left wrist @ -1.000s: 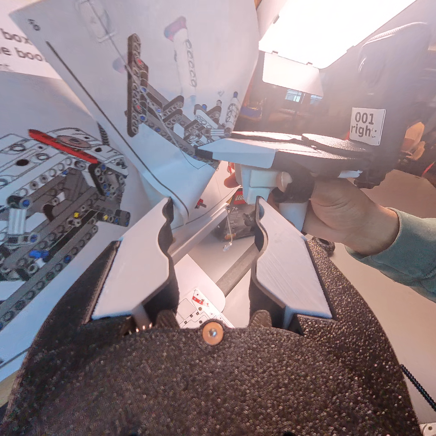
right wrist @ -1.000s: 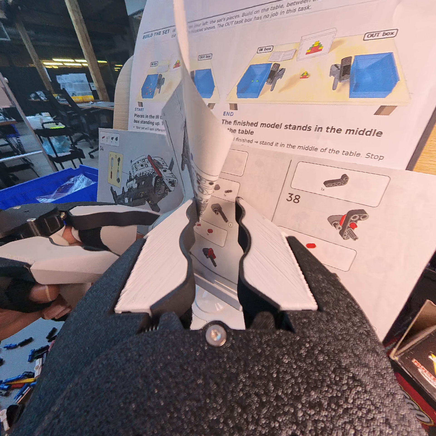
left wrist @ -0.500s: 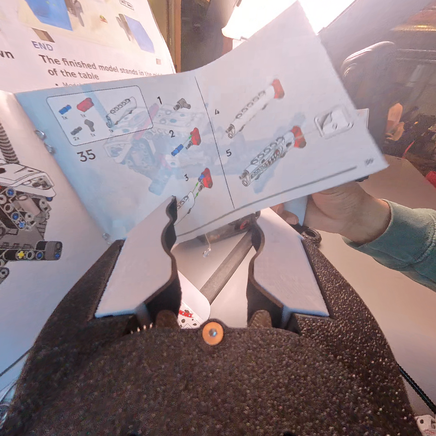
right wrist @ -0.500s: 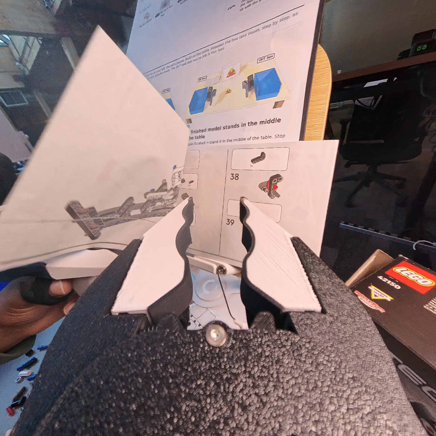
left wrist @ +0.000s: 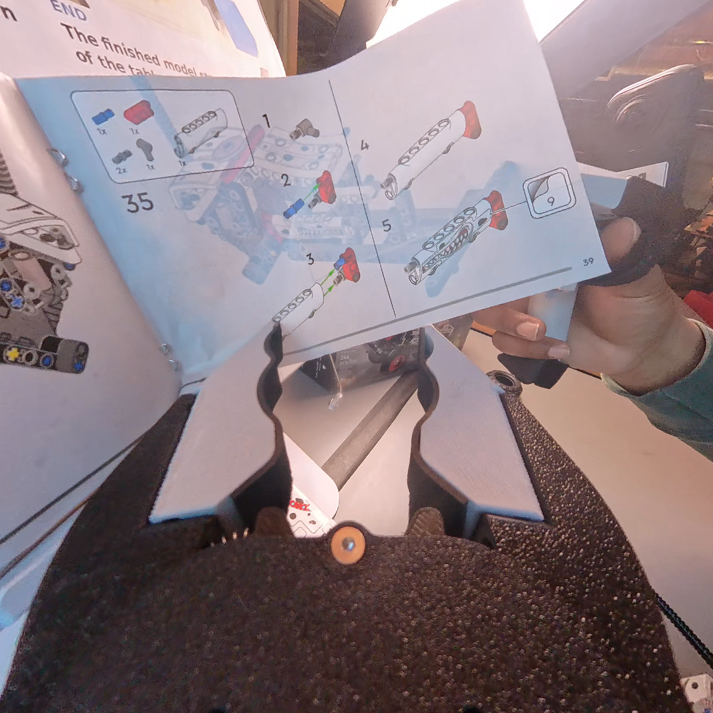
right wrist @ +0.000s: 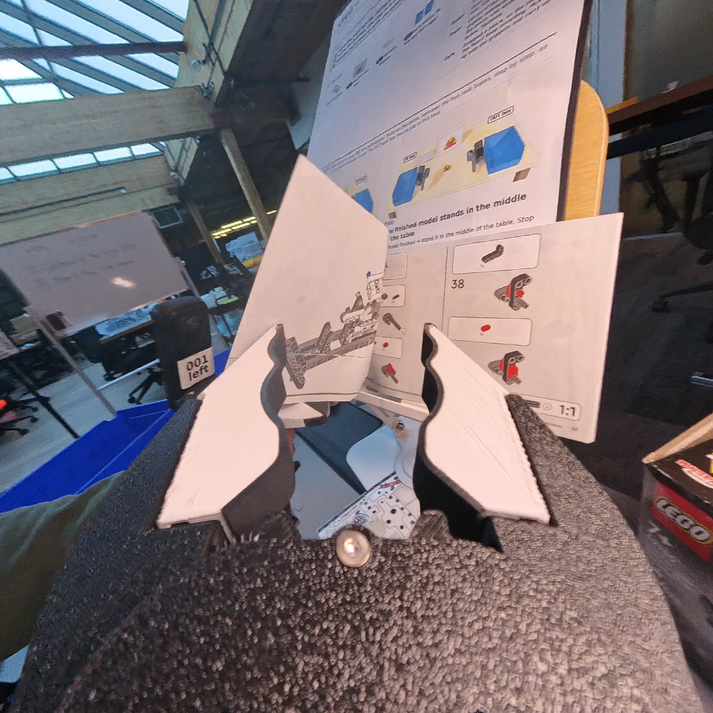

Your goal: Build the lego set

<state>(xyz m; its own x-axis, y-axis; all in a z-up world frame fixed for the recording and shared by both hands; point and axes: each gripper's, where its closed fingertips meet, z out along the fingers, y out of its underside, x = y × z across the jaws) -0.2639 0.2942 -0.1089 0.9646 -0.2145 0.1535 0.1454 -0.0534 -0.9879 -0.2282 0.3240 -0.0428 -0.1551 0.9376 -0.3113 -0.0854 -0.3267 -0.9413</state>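
The right tool (right wrist: 349,370) stands open before the propped instruction booklet (right wrist: 501,320), one page (right wrist: 308,277) lifted and curling. A blue bin (right wrist: 96,451) sits left, a box (right wrist: 683,501) right.

A whiteboard (right wrist: 92,266) stands at the left of the frame, dark office chairs (right wrist: 131,370) below it, wooden beams (right wrist: 104,123) and skylights (right wrist: 77,34) above.

The lifted pale page of the stapled instruction booklet (left wrist: 308,200) hides most of the black claw and the thumb behind it in the left wrist view. Below that page, the dark cardboard set box (left wrist: 362,359) shows only a strip. In the right wrist view, the box (right wrist: 686,501) right of the booklet is blurred and cut by the edge.
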